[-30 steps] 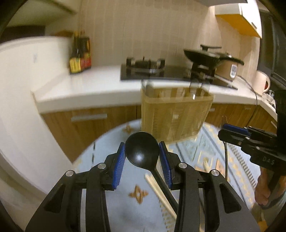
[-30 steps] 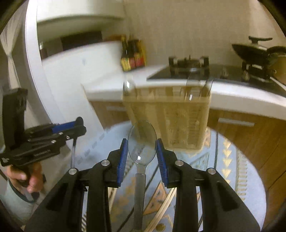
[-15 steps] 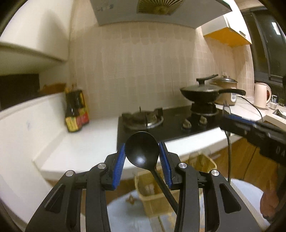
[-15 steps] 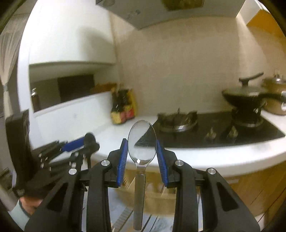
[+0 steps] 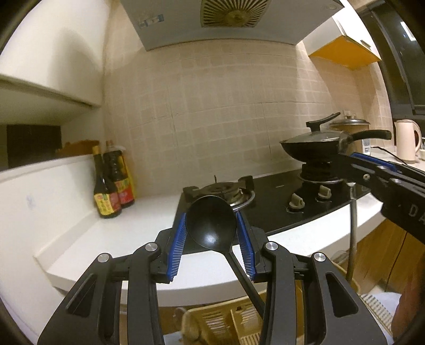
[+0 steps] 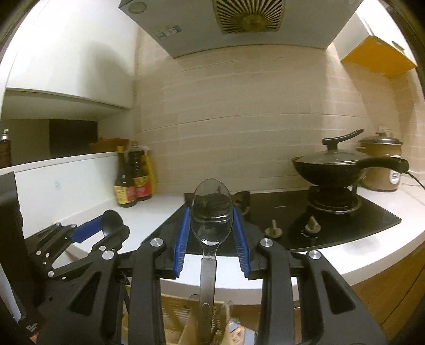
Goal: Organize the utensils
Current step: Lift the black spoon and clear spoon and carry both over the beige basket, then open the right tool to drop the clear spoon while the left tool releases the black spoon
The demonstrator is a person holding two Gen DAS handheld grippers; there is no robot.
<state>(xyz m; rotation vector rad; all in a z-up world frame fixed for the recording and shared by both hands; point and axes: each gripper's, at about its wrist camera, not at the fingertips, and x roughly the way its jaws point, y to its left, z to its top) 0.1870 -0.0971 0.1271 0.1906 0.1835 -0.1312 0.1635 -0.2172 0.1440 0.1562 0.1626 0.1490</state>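
My left gripper (image 5: 211, 228) is shut on the bowl of a black plastic spoon (image 5: 211, 225), whose handle hangs down toward a woven utensil basket (image 5: 228, 322) below. My right gripper (image 6: 211, 221) is shut on the bowl of a metal spoon (image 6: 211, 212), handle pointing down over the same basket (image 6: 175, 318). Both grippers are held level in front of the white counter (image 5: 148, 220). The right gripper with its hanging spoon handle (image 5: 352, 233) shows at the right of the left wrist view; the left gripper (image 6: 106, 225) shows at the left of the right wrist view.
A black gas hob (image 6: 292, 212) sits in the counter, with a lidded wok (image 6: 332, 164) on its right burner. Sauce bottles (image 6: 132, 177) stand at the back left. A rice cooker (image 6: 382, 167) and a kettle (image 5: 406, 140) stand further right. A range hood (image 5: 228, 18) hangs above.
Both grippers have risen and tilted up with their spoons: the basket, once straight ahead on the patterned rug, now lies at the bottom edge, and the counter and hob fill the view.
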